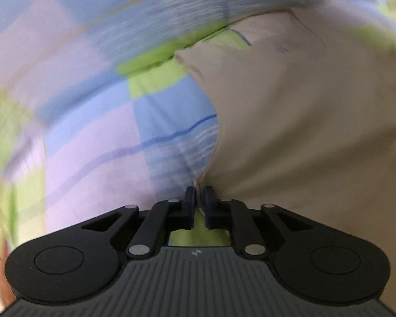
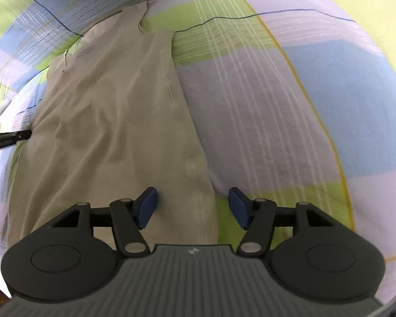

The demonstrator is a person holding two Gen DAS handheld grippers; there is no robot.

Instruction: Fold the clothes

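Cloth is seen spread lengthwise on a checked bedsheet (image 2: 290,105): a beige garment (image 2: 113,111), apparently a sleeveless top, lies mostly flat with its straps at the far end. No fold is visible yet, so the folding is judged to be barely begun, with nearly all of it left. The left gripper (image 1: 199,192) is held with its fingers nearly together, pinching the garment's edge, from which creases radiate. The right gripper (image 2: 192,200) is held with its fingers spread wide astride the stitched side hem; nothing is gripped there.
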